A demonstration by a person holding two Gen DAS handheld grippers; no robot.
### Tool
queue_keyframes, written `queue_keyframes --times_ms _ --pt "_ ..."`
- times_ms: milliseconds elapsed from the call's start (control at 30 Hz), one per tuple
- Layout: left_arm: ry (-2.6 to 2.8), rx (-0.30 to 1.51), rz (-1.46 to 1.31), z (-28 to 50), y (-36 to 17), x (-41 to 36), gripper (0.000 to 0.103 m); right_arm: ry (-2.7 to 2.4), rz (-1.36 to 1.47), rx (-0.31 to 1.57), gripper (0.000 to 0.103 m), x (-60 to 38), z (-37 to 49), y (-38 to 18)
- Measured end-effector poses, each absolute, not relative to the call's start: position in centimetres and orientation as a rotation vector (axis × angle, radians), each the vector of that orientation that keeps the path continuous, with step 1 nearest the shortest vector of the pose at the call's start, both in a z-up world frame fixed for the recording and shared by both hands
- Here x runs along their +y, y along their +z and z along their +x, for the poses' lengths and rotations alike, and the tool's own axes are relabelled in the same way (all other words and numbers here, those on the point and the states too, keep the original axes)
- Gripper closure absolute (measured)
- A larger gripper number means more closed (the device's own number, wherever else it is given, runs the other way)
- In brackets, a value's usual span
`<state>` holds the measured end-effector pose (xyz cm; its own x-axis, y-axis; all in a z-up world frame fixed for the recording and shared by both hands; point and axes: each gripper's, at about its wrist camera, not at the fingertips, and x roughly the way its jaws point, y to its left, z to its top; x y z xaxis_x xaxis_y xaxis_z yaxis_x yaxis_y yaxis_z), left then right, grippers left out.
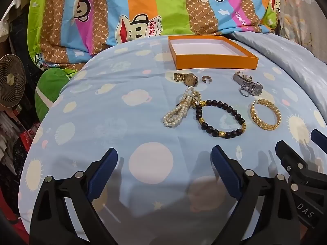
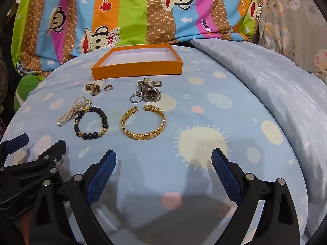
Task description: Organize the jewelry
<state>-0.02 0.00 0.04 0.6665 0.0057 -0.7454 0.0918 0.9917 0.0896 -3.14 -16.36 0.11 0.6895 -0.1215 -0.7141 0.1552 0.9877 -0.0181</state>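
Note:
An empty orange tray (image 1: pixel 214 62) (image 2: pixel 137 70) sits on a light blue patterned bedsheet. In front of it lie a gold watch (image 1: pixel 187 78) (image 2: pixel 93 88), a small ring (image 1: pixel 206 79) (image 2: pixel 108 87), a silver watch with rings (image 1: pixel 252 86) (image 2: pixel 150 94), a pearl strand (image 1: pixel 177 113) (image 2: pixel 69 112), a black bead bracelet (image 1: pixel 219 118) (image 2: pixel 91 123) and a gold bangle (image 1: pixel 265 114) (image 2: pixel 143 122). My left gripper (image 1: pixel 164 159) stands open short of the beads, holding nothing. My right gripper (image 2: pixel 164 159) is open too, near the bangle.
A striped cartoon-monkey quilt (image 1: pixel 143 10) (image 2: pixel 132 14) is bunched behind the tray. A fan (image 1: pixel 11 83) and clutter stand off the bed at the left. A pale blue cover (image 2: pixel 265 71) folds over the right side.

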Motion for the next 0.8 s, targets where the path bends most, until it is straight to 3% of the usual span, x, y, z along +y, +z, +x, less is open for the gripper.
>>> queue_keyframes --times_ms 800 --pt "-0.052 0.826 0.124 -0.19 0.34 -0.02 0.013 -0.153 0.047 0.790 0.010 -16.48 -3.20 0.11"
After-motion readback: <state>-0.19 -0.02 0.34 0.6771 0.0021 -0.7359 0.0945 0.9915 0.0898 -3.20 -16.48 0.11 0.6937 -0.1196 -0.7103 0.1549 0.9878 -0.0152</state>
